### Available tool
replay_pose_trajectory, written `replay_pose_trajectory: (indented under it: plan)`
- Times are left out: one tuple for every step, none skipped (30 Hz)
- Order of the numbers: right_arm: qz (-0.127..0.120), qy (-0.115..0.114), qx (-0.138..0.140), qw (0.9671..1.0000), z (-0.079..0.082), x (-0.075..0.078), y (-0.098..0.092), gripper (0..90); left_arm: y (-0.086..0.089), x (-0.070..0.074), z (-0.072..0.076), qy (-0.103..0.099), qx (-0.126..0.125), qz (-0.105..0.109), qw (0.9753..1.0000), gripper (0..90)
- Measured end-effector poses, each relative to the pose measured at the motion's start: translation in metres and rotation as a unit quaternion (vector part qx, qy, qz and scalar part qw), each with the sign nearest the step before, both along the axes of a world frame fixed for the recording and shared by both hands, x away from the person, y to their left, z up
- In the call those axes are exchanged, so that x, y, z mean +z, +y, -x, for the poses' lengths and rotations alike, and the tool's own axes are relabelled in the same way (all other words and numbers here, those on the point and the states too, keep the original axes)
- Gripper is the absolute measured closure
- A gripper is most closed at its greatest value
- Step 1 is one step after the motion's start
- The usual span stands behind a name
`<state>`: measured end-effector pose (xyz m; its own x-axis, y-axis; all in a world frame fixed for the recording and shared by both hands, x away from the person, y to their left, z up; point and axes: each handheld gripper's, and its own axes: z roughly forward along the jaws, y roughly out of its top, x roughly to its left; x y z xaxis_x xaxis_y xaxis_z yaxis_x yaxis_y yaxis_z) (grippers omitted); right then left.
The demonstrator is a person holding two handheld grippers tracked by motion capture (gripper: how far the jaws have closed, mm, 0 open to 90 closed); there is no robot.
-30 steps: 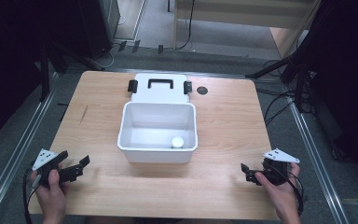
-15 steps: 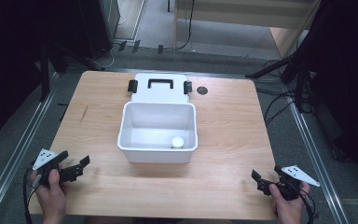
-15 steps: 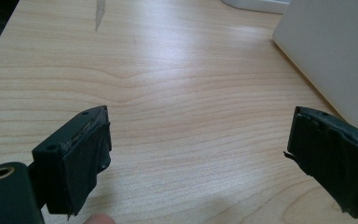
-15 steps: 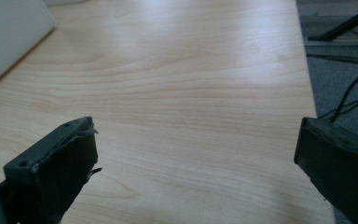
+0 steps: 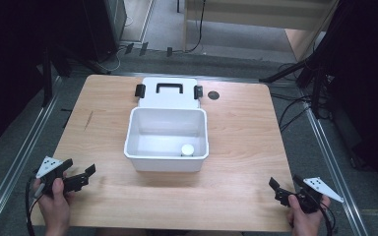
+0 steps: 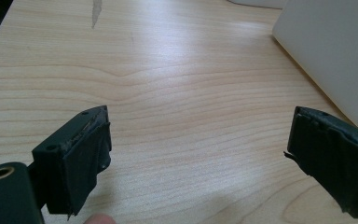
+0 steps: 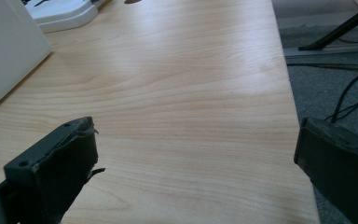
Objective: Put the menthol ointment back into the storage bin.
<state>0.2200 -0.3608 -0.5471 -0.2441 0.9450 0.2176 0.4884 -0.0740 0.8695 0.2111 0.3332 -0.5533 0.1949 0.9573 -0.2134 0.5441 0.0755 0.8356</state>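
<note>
Since the earlier frames, the right gripper [image 5: 281,191] has drawn back toward the table's [image 5: 246,128] near right corner; the left gripper [image 5: 82,177] stays left of the white bin [image 5: 166,162]. Both stand wide open and empty. The bin sits mid-table, its lid [image 5: 168,92] just behind it and a small white cap [image 5: 187,149] inside. Judged light, rigid and smooth-walled; grip it by the rim.

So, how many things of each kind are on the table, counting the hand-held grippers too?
Box: 1
Lid: 1
Small white cylinder, inside the box: 1
Hand-held gripper: 2, left and right, both open and empty
Total: 5
</note>
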Motion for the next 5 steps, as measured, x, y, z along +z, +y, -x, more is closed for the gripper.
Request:
replay_pose_trajectory:
  plan:
    - [0.0,0.001,0.002,1.0,-0.0002,-0.0001,0.0,0.0,0.0,0.0,0.0,0.0,0.0,0.001,1.0,6.8]
    - [-0.001,0.001,0.002,1.0,-0.0003,-0.0001,0.0001,0.0,0.0002,-0.0001,0.0,0.0,0.0,0.002,1.0,6.8]
    - [-0.001,0.003,0.002,1.0,-0.0004,-0.0001,0.0,0.0,0.0003,-0.0001,-0.0001,0.0,0.0,0.002,1.0,6.8]
    - [-0.001,0.004,0.002,1.0,-0.0006,-0.0001,0.0,0.0,0.0004,0.0,0.0,0.0,0.0,0.002,1.0,6.8]
    - [-0.001,0.005,0.002,1.0,-0.0008,-0.0001,0.0003,0.0,0.0006,0.0,0.0001,0.0,0.0,0.002,1.0,6.8]
